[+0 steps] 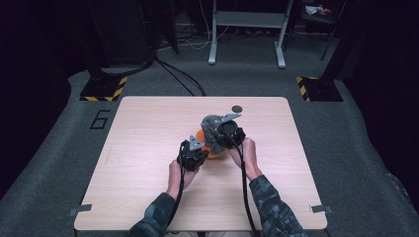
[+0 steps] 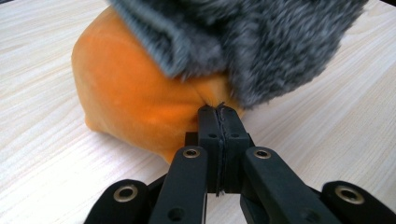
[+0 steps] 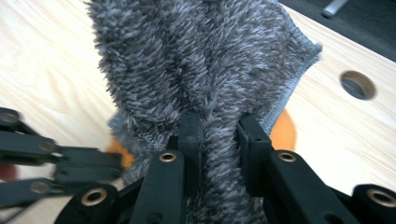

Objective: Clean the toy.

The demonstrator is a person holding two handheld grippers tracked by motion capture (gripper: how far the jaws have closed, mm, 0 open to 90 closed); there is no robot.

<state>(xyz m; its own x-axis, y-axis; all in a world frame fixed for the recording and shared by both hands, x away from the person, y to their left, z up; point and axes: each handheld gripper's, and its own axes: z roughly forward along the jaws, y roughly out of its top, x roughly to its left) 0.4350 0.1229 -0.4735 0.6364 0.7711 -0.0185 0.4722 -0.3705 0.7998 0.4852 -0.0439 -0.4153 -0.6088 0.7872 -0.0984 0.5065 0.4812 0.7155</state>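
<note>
Left tongs [image 2: 219, 116] pinching orange plush [image 2: 126, 88] edge, right tongs [image 3: 219, 140] clamping grey fuzzy cloth [image 3: 196, 60]; lift cloth toward 12 o'clock, hold plush steady.

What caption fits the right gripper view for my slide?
Right gripper shut on a bunched grey fuzzy cloth above an orange plush item on the wooden table.

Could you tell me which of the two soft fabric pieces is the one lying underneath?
The orange cloth lies underneath, on the table, pinched by the left gripper; the fluffy grey cloth, held by the right gripper, drapes over it.
</note>
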